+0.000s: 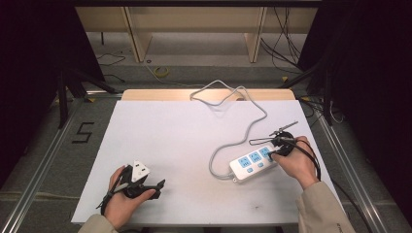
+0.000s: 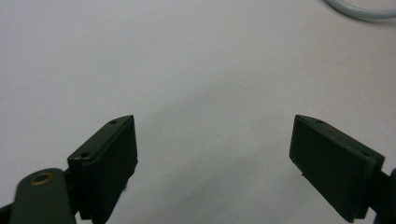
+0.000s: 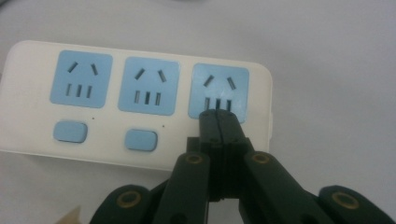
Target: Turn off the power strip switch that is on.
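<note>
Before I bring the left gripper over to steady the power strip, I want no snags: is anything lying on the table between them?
Nothing visible does. Bare white table lies between the left gripper and the power strip; the strip's cable loops at its near end, just short of the strip.

A white power strip with light-blue sockets and buttons lies right of centre on a white table; its cable is pale grey.

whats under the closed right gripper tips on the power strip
The right gripper, jaws shut, sits over the power strip below its third blue socket. Two blue buttons show under the other sockets; a third there would be covered, so I cannot tell.
</note>
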`<action>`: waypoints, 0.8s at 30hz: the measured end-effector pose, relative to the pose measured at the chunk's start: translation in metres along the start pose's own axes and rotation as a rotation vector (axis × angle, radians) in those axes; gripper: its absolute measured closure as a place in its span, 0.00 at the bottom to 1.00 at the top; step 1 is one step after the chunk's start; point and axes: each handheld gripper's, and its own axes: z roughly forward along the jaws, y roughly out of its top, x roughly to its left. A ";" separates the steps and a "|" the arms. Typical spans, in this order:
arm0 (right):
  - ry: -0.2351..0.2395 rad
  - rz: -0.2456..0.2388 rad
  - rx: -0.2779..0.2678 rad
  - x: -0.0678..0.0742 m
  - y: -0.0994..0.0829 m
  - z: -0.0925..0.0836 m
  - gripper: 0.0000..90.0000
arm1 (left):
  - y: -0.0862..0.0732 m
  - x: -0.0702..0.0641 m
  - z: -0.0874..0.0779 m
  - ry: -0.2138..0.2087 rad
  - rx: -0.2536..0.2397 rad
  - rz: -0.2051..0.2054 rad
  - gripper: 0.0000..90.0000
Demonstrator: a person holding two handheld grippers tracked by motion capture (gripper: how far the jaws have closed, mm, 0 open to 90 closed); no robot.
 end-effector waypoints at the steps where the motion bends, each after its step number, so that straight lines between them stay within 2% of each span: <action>1: 0.007 -0.002 -0.005 0.001 0.000 -0.001 1.00 | 0.000 0.000 0.000 0.000 -0.001 0.000 0.16; 7: 0.006 -0.010 -0.019 0.004 -0.003 -0.005 1.00 | 0.000 0.000 0.000 0.000 -0.007 -0.003 0.16; 24: 0.053 -0.012 -0.086 0.009 -0.018 -0.012 0.98 | 0.000 0.000 0.000 -0.001 -0.004 -0.003 0.16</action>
